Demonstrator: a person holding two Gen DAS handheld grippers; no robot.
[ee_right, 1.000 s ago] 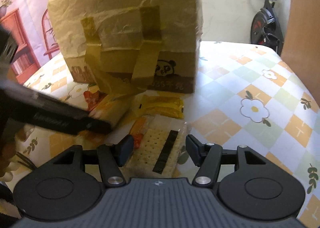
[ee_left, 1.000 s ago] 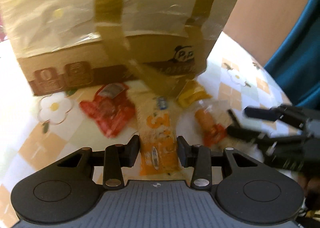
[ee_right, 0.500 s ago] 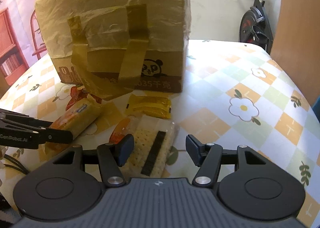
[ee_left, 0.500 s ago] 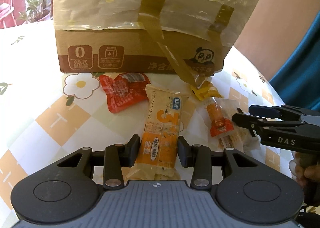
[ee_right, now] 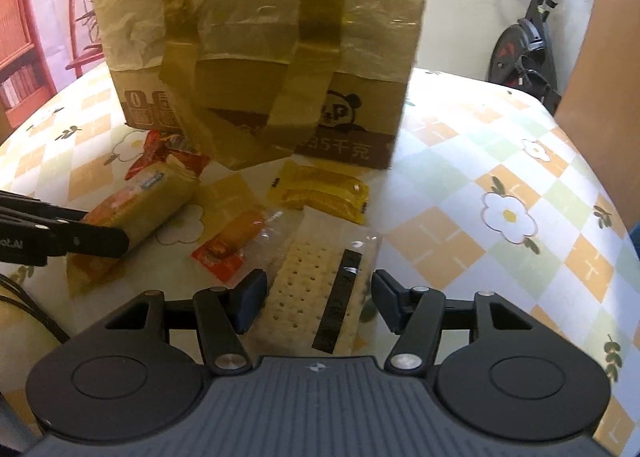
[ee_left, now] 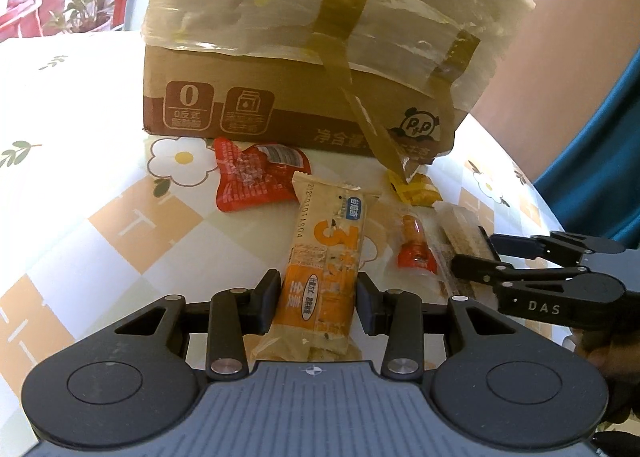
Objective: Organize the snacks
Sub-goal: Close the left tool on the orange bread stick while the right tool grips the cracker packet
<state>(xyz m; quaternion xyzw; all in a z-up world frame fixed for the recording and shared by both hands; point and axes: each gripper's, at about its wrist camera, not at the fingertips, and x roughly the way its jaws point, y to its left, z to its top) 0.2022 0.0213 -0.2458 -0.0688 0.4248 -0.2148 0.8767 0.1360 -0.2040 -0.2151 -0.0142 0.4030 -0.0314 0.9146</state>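
An orange and beige snack bar (ee_left: 324,257) runs lengthwise between the pads of my left gripper (ee_left: 318,297), which is shut on it. From the right wrist the same bar (ee_right: 140,209) shows at the left, in the left gripper (ee_right: 116,241). My right gripper (ee_right: 318,297) is shut on a clear pack of crackers (ee_right: 316,289) with a black label. The left wrist view shows the right gripper (ee_left: 472,253) on that cracker pack (ee_left: 460,229). Loose on the cloth lie a red packet (ee_left: 256,181), a yellow packet (ee_right: 324,189) and a small orange-red sausage packet (ee_right: 228,245).
A tall cardboard box (ee_right: 260,57) wrapped in plastic and brown tape stands just behind the snacks. The table (ee_right: 508,217) wears a checked cloth with flowers, and its edge curves away at the right. An exercise bike (ee_right: 524,53) stands beyond it. A hand (ee_left: 600,341) grips the right tool.
The left wrist view has swung and steadied, so the box now stands farther back and upright, with the bar still in its jaws. In the right wrist view the left gripper has drawn back to the left.
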